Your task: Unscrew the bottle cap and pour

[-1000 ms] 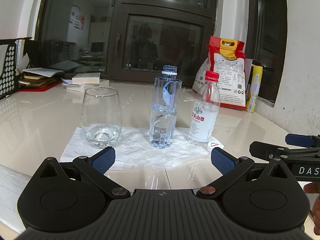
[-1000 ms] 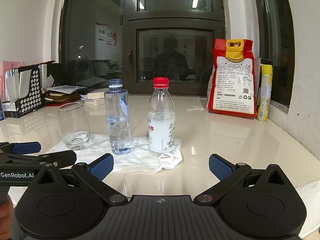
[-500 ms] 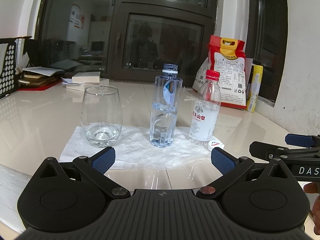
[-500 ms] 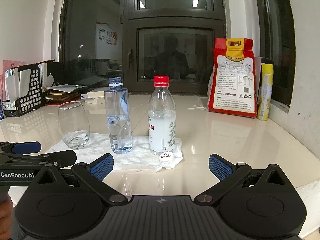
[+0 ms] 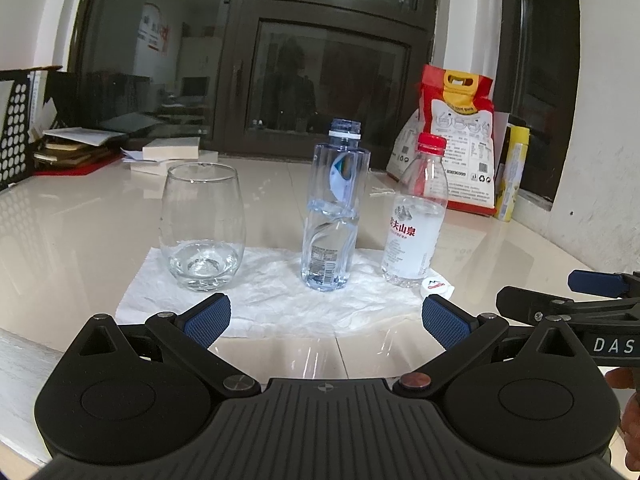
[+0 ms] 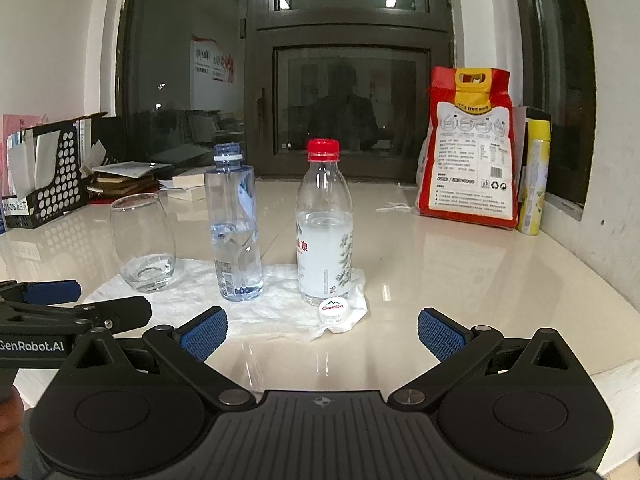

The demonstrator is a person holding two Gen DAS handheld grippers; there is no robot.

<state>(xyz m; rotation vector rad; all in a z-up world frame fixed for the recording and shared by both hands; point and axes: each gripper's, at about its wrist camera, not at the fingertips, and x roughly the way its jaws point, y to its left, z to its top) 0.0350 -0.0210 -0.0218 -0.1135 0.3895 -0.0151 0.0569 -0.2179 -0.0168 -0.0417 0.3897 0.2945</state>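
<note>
A clear blue bottle with no cap stands on a white paper towel, about half full. It also shows in the right wrist view. To its right stands a red-capped bottle, also in the right wrist view. A loose white cap lies at its foot, also in the right wrist view. A stemless glass with a little water stands at the left, also in the right wrist view. My left gripper and my right gripper are open, empty, short of the towel.
A red and white bag and a yellow can stand at the back right by the wall. A black perforated file rack and stacked books sit at the back left. The table's front edge is just under both grippers.
The views have shifted very slightly; both grippers stay open and nothing on the table has moved.
</note>
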